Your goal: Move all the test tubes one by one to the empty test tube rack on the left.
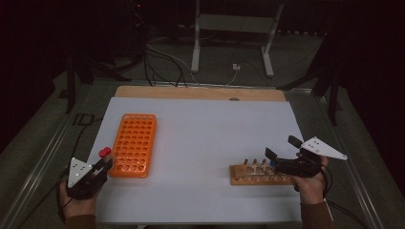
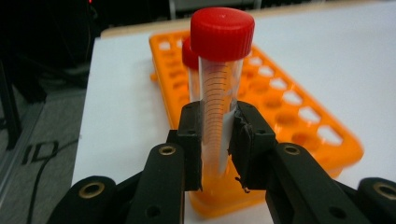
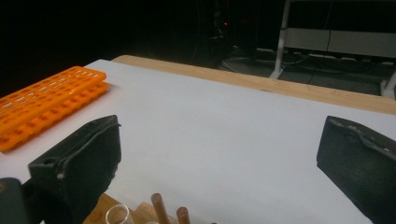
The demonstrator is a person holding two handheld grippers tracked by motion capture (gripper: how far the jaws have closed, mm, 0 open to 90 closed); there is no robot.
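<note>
My left gripper (image 2: 215,140) clamped on clear graduated plastic tube with red screw cap (image 2: 219,79), upright over near corner of orange plastic tube rack (image 2: 299,116), my right gripper (image 3: 219,154) wide open, empty, above wooden peg rack (image 1: 258,175).

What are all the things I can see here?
Tube: one, clear with a red cap, gripped upright at the orange rack's near-left corner.
Orange rack: one, on the table's left.
Wooden rack: one, brown with pegs, on the right.
Table: one, white top with a wooden far edge.
White frame: one, on the floor behind.
Left gripper: black, fingers shut on the tube.
Right gripper: black, fingers open above the wooden rack.
</note>
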